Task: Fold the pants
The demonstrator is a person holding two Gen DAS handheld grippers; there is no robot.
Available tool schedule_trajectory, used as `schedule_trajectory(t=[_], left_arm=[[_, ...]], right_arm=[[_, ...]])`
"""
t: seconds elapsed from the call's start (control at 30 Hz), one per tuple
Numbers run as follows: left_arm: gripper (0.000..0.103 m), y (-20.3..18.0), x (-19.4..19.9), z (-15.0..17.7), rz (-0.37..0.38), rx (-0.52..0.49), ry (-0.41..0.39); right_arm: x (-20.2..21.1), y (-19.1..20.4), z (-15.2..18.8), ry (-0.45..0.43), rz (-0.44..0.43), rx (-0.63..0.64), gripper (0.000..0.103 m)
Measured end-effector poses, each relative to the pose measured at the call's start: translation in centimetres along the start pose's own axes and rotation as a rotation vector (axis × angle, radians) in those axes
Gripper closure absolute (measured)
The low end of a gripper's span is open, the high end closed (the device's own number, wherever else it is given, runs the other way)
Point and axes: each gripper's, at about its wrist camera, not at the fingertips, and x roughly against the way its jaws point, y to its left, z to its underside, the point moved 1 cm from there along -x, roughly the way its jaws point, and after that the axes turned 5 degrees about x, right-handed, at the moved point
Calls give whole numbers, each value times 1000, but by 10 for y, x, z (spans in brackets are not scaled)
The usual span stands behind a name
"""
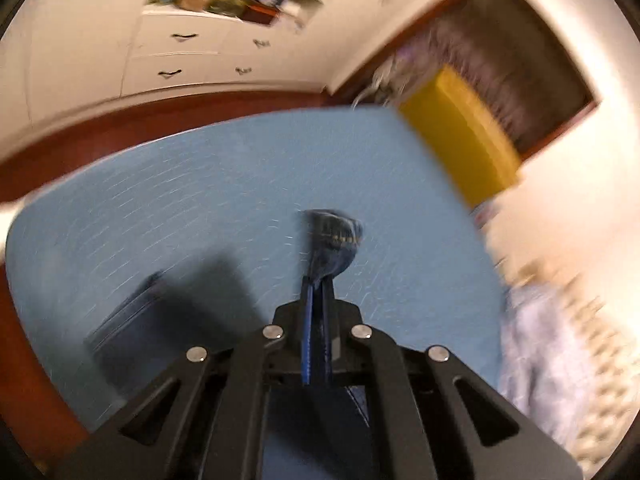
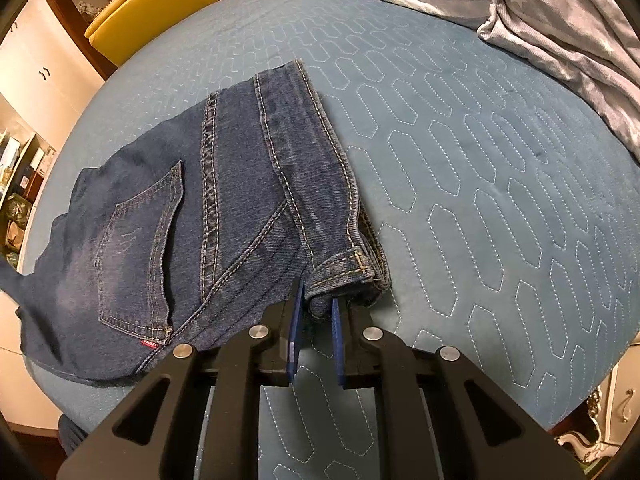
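Dark blue jeans [image 2: 224, 200] lie partly folded on the blue quilted bed cover [image 2: 480, 168], back pocket facing up. My right gripper [image 2: 318, 300] is shut on the waistband edge near a belt loop, at the near end of the fold. In the blurred left wrist view, my left gripper [image 1: 319, 280] is shut on a bunched bit of the jeans [image 1: 334, 240], held above the bed cover [image 1: 180, 208]. A dark part of the jeans [image 1: 132, 320] lies below it at the lower left, beside a shadow.
A grey star-print blanket [image 2: 540, 12] lies crumpled at the bed's far right. A yellow chair [image 2: 152, 12] stands past the far edge of the bed, and it shows as a yellow chair [image 1: 460, 140] from the left wrist too. White drawers [image 1: 180, 52] line the wall.
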Motion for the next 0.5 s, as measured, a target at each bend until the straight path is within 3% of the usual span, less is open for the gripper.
schedule_trajectory(t=[0.07,0.17,0.23,0.3,0.33,0.37,0.5], left_arm=[[99,82,15,18,36,117,-8],[99,174,2,37,6,253,44],[97,213,-12,50,-6,316,54],[86,223,-11,61,28,359,28],[73,224,-7,63,67,384,25],[67,229,2,63,81,392,19],[66,220,-11,38,87,363,62]], right_arm=[[1,-1,0,3,-1,-4,94],[1,-3,-2,13,-1,-9,94],[0,-3,-5,28,10,-11,94],[1,1,-8,39,26,-5,94],[2,3,-9,43,35,2,94],[3,5,-11,47,38,2,94],[2,3,-16,63,31,-32,94]])
